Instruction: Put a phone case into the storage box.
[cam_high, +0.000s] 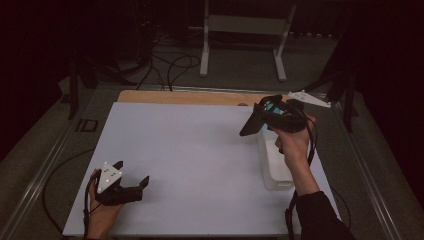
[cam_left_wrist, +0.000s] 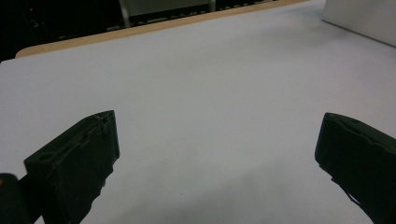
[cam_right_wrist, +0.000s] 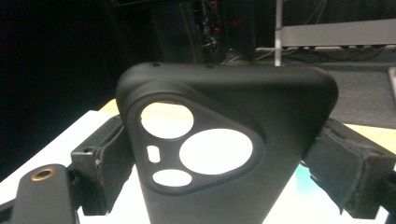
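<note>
A black phone case (cam_high: 250, 124) with a three-cornered camera cutout hangs in the air above the right side of the white board (cam_high: 190, 160). My right gripper (cam_high: 265, 120) is shut on it. The right gripper view shows the case (cam_right_wrist: 280, 107) upright and close, pinched at its sides between the two pads (cam_right_wrist: 105, 163). Just under that hand stands a white box (cam_high: 274, 162). My left gripper (cam_high: 132, 171) rests low at the board's near left corner, open, with nothing between its jaws. Bare board lies ahead of my left gripper (cam_left_wrist: 217, 154) in its own view.
A wooden table edge (cam_high: 190, 96) runs along the far side of the board. Beyond it stand a white metal frame (cam_high: 245, 30) and cables on a dark floor. The white box (cam_left_wrist: 364, 18) shows at the far right in the left gripper view.
</note>
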